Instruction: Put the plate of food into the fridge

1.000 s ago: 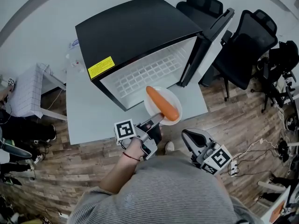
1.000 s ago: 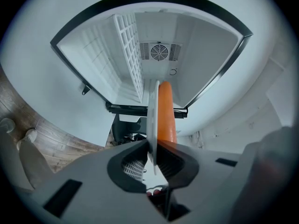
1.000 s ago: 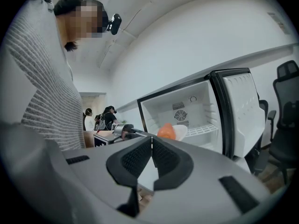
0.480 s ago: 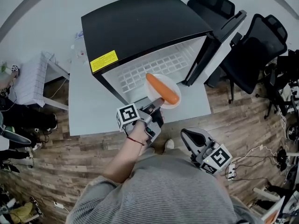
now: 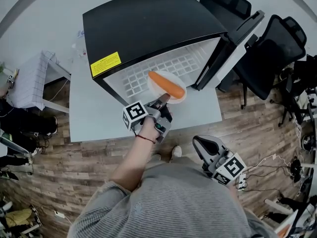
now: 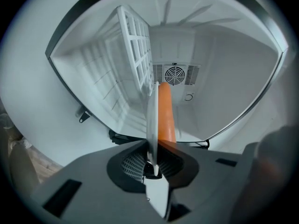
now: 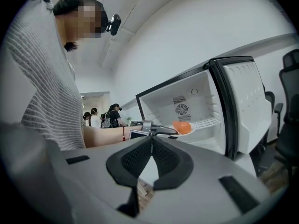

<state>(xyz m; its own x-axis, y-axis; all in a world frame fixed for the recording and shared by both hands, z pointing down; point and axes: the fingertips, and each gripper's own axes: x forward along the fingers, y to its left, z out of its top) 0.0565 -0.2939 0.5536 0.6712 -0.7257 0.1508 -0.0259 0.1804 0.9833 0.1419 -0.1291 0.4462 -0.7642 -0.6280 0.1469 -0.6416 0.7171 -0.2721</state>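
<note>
The plate (image 5: 174,78) is held roughly level in the open mouth of the fridge (image 5: 148,24), about at the height of its white wire shelf (image 5: 163,71). On it lies a carrot (image 5: 167,84). The carrot's long axis runs slantwise to the fridge's open front. One end points in towards the side with the yellow label (image 5: 105,64), and the other points out towards the door (image 5: 233,46). Seen from the left gripper view, the plate (image 6: 152,120) is edge-on and the carrot (image 6: 166,115) lies across it, crosswise to the fingers. The fan grille (image 6: 175,74) sits on the fridge's back wall beyond.

The left gripper (image 5: 162,101) pinches the plate's rim on the side away from the fridge. The right gripper (image 5: 200,144) hangs well clear of the fridge at the person's waist. Its fingers (image 7: 140,155) are pressed together with nothing between them.

A second ago the plate hung over the table in front of the fridge. Since then it has travelled in to the opening, and the left arm is stretched further. The right gripper has not shifted.

The fridge stands on a pale grey table (image 5: 94,118) with its door swung wide. Black office chairs (image 5: 270,48) stand past the door side, and a small white side table (image 5: 32,86) stands past the label side. The floor (image 5: 74,167) around is wood plank. In the right gripper view several people stand far off, beyond the fridge.
</note>
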